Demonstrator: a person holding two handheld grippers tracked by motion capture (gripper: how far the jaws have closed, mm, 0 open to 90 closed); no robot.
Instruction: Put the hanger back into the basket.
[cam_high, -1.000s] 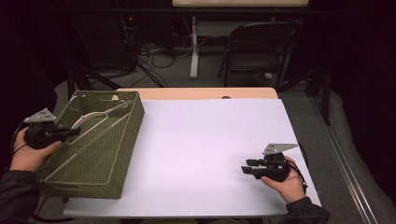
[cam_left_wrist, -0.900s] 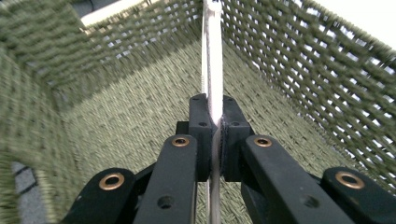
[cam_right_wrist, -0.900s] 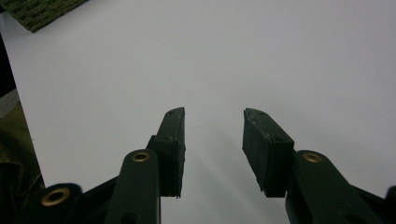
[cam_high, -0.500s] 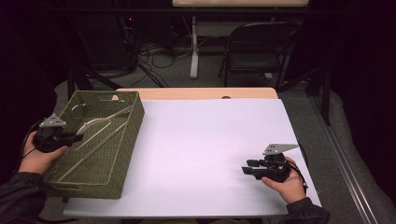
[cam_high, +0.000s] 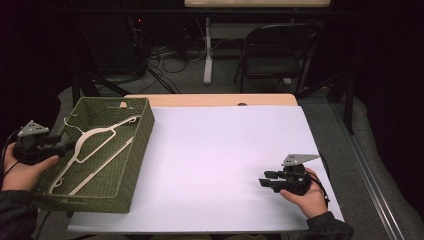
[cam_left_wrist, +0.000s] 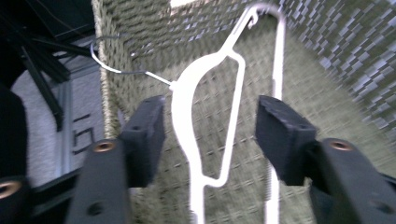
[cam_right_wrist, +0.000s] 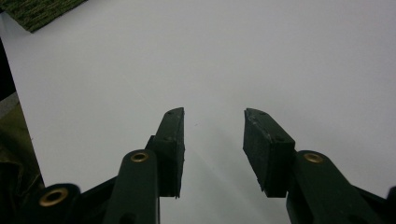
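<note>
Hanger (cam_left_wrist: 196, 121) now between left claw (cam_left_wrist: 210, 135) jaws

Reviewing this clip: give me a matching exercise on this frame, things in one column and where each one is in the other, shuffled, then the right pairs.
Things:
1. white hanger
2. woven basket
3. left gripper
4. right gripper

Places:
A. over bare white table near its right front, jaws open on nothing
B. at the basket's left rim, jaws open on either side of the hanger
C. on the left part of the table
D. lying inside the basket

Pairs: 1-D, 2-C, 3-B, 4-A
</note>
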